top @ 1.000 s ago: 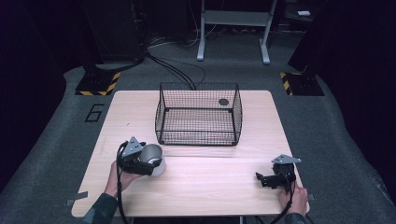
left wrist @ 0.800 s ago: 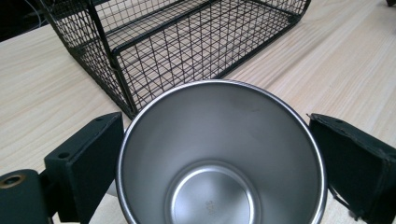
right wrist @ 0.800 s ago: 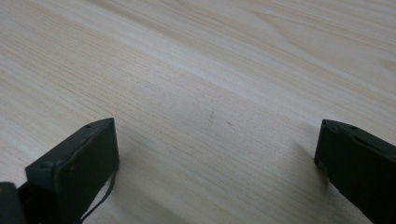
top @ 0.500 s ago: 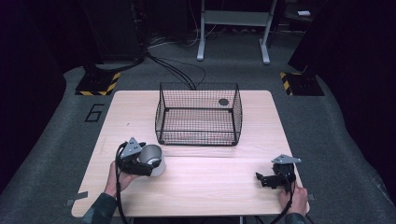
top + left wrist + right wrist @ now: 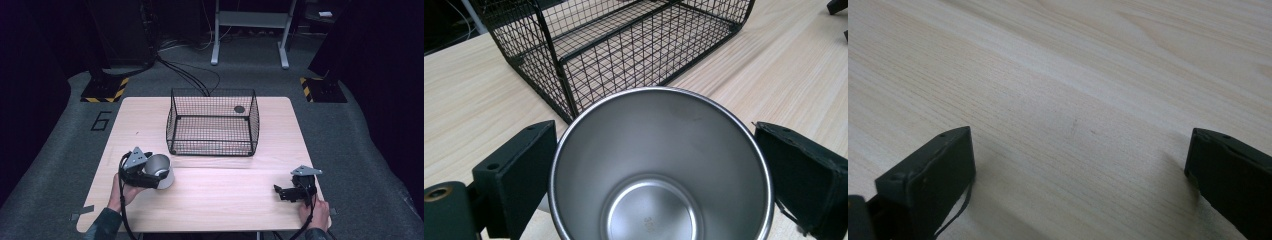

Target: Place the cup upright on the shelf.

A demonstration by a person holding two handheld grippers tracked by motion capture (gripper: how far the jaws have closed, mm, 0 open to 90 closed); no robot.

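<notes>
1. The table (image 5: pixel 215 195) is pale wood with a fine straight grain.
2. The wire basket (image 5: pixel 212 122) is black, a small square mesh.
3. The cup (image 5: pixel 659 165) is plain silver steel, brushed grey inside.
4. Both grippers, the left gripper (image 5: pixel 150 172) and the right gripper (image 5: pixel 282 192), are black, each topped by a grey plate.
5. The floor (image 5: pixel 360 150) is dark grey carpet; yellow-and-black striped blocks (image 5: pixel 105 90) lie on it beyond the table's far corners.

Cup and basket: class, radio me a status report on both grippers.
Left gripper shut on cup, table's near left. Right gripper open, empty, over bare table. Basket ahead, path clear.
</notes>
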